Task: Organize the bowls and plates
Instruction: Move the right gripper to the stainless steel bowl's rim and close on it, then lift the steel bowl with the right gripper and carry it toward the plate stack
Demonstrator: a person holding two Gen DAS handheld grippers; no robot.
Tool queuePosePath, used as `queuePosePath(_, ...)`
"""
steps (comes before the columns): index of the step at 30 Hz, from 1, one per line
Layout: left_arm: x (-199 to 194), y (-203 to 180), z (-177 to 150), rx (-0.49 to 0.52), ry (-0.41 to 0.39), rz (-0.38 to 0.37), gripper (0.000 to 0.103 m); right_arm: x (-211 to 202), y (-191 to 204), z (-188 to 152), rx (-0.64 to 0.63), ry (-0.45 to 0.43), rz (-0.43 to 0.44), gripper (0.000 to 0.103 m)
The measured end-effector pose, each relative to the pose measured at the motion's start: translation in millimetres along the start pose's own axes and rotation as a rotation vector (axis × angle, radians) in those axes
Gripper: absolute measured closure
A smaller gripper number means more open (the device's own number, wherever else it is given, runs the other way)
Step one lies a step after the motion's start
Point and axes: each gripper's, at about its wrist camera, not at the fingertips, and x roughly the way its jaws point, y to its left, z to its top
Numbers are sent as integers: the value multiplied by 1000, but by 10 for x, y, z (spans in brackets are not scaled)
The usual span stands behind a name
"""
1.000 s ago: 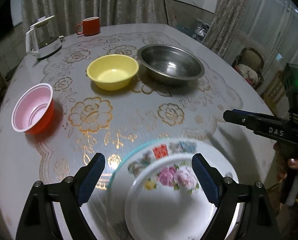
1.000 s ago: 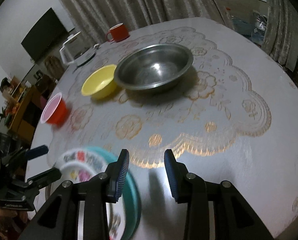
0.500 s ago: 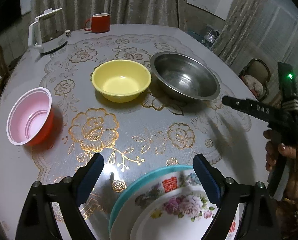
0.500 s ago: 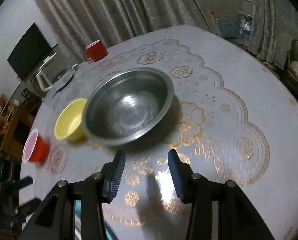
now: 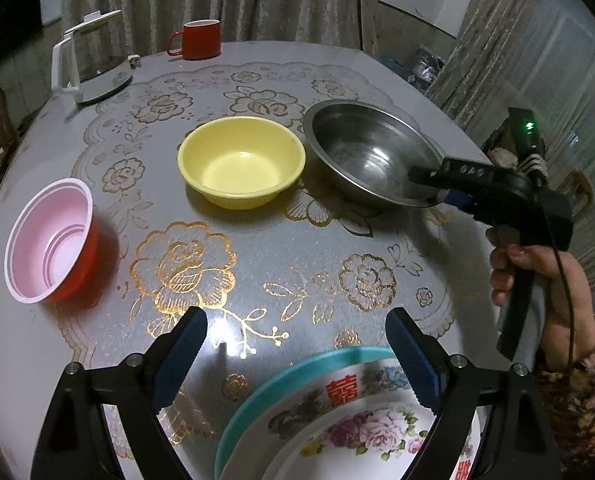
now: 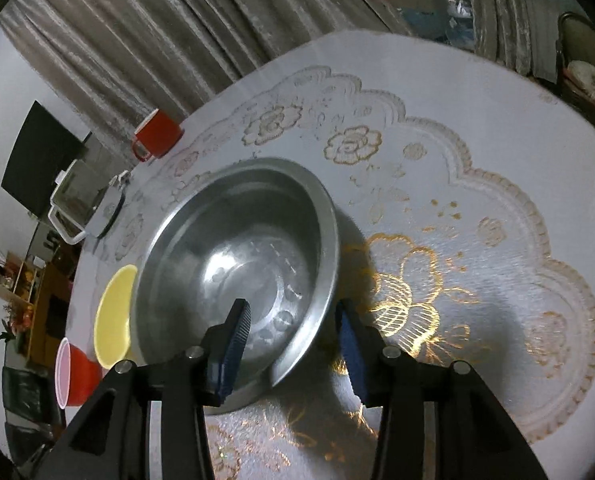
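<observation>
The right gripper point(image 6: 293, 334), having swung in from the plates, now straddles the round stainless-steel bowl's point(image 6: 233, 256) near rim, jaws unclamped, poised to lift it.

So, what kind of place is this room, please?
Probably a home dining room: a round table with a gold-flowered cloth, long grey curtains, and a white electric kettle beside a red mug.

Mug: red mug point(image 5: 196, 39) at the table's far edge.
Kettle: white kettle point(image 5: 90, 63) left of it.
Table: round table point(image 5: 257, 256), gold-flowered cover.
Curtains: grey curtains point(image 5: 217, 0) behind.
</observation>
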Motion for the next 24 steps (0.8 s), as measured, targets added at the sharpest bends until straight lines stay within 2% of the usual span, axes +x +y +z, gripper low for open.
queuePosePath(2, 20, -16, 24, 2, 0, -2, 12, 59, -13, -35, -1, 15, 1, 71)
queuePosePath(4, 41, -25, 56, 4, 0, -3, 12, 74, -42, -63, 1, 10, 30, 72)
queuePosePath(6, 66, -35, 85, 4, 3, -4, 12, 59, -55, -84, -4, 10, 42, 79)
queuePosePath(19, 253, -223, 384, 17, 9, -25, 12, -102, -147, -272, -26, 9, 58, 82)
queuePosePath(24, 393, -312, 590, 30, -7, -64, 14, -99, -187, -307, -18, 11, 61, 82)
